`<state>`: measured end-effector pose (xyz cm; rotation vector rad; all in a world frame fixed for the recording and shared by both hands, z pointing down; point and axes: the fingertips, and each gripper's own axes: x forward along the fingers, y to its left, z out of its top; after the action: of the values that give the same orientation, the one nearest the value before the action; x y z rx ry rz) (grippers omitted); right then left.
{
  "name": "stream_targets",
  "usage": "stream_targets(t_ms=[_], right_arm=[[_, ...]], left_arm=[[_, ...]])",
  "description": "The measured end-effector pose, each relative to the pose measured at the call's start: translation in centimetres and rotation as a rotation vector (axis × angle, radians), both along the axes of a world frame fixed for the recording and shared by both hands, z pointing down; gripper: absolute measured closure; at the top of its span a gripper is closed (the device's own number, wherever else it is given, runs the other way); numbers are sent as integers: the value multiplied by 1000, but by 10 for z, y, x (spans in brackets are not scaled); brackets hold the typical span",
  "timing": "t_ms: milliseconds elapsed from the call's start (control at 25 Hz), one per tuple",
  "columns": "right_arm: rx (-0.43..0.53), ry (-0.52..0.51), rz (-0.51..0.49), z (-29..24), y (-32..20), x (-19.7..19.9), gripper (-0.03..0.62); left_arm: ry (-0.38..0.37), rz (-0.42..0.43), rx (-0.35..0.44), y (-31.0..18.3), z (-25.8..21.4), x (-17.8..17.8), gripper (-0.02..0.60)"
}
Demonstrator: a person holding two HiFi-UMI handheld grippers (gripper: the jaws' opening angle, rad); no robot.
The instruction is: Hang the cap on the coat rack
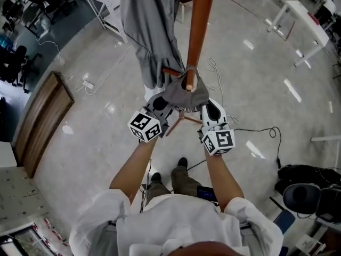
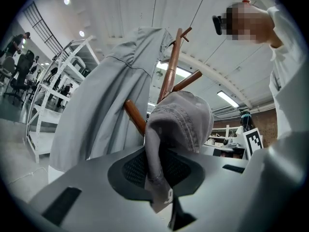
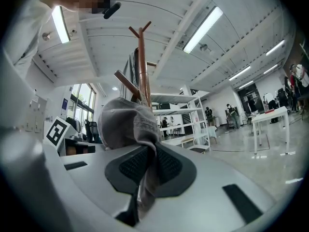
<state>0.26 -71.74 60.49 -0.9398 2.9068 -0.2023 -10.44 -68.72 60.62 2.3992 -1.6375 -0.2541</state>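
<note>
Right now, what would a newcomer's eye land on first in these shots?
A grey cap is stretched between the left hand-held gripper and the right hand-held gripper, both shut on its fabric, at the centre of the head view. It sits right at a lower peg of the wooden coat rack, whose pole rises above it. A grey garment hangs from the rack just left of the pole.
</note>
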Motion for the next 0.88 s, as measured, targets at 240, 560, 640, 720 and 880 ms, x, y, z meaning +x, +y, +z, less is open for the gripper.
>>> stream_targets(t_ms=[240,560,640,720,880], right_arm=[[3,15,-19,0,10,9,557],[-10,127,36,4,72,26,556],[-3,132,69,-3,90,33,557],[1,141,99,-7,114,40,557],[24,127,164,-27,155,52,557]], left_arm=[[34,14,14,13,1,-1,505],[93,-51,-39,81,20,-40,477],[79,-62,-47,102,19,-53,479],[65,-62,-47,131,12,-61,499],[42,-38,10,182,-24,-66,534]])
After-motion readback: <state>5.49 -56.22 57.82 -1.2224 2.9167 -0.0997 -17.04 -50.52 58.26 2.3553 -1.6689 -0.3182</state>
